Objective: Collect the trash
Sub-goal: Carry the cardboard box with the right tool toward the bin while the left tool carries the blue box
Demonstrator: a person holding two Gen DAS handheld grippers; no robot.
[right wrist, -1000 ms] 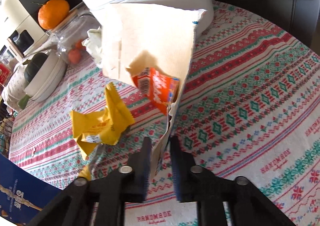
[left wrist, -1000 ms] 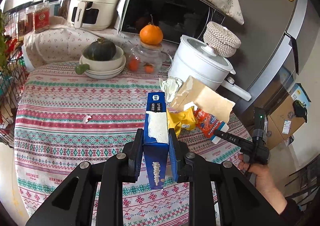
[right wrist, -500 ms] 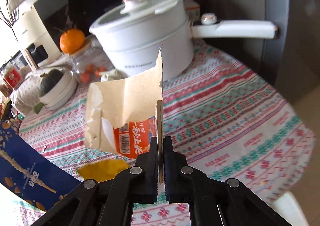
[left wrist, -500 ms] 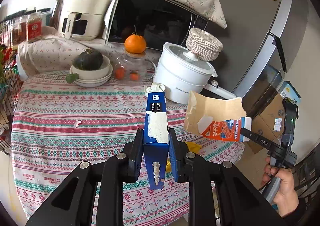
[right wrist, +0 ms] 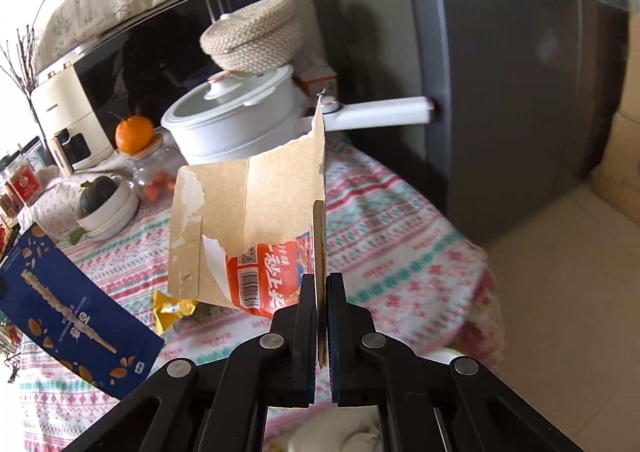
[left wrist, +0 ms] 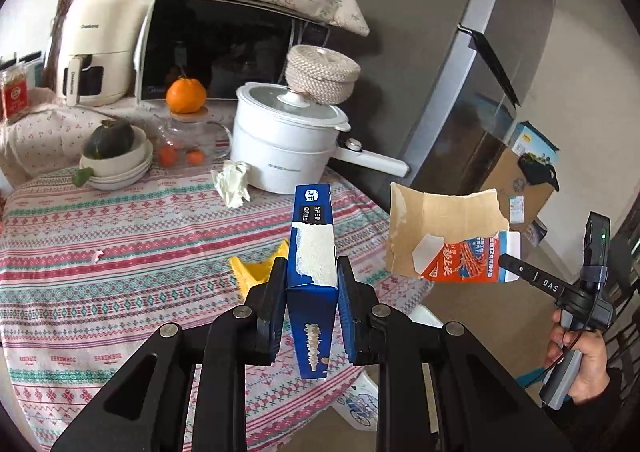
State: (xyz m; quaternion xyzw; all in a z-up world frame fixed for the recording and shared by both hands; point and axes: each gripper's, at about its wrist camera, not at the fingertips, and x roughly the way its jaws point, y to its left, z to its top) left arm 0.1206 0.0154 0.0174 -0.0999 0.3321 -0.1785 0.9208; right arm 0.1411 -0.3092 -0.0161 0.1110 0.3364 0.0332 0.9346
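My left gripper (left wrist: pixel 313 284) is shut on a tall blue snack box (left wrist: pixel 313 252), held upright above the patterned tablecloth (left wrist: pixel 120 252). The same blue snack box (right wrist: pixel 68 316) shows at the left of the right wrist view. My right gripper (right wrist: pixel 320 292) is shut on the edge of a torn brown and orange cardboard box (right wrist: pixel 248 228), lifted off the table. That torn cardboard box (left wrist: pixel 444 240) hangs beyond the table's right edge, with the right gripper (left wrist: pixel 508 262) held by a hand (left wrist: pixel 580 356). A crumpled yellow wrapper (left wrist: pixel 256 272) and a crumpled white tissue (left wrist: pixel 232 184) lie on the cloth.
A white pot (left wrist: pixel 288 148) with a long handle and a woven basket on its lid stands at the back. A microwave (left wrist: pixel 224 52), air fryer (left wrist: pixel 96 56), orange (left wrist: pixel 186 94), glass jar (left wrist: pixel 180 148) and stacked bowls (left wrist: pixel 116 164) sit behind. A grey fridge (left wrist: pixel 460 72) stands right, cardboard boxes (left wrist: pixel 520 188) beside it.
The right gripper closed on the torn cardboard box and raised it off the table, out past the right edge. My left gripper drew back and up with the blue box.
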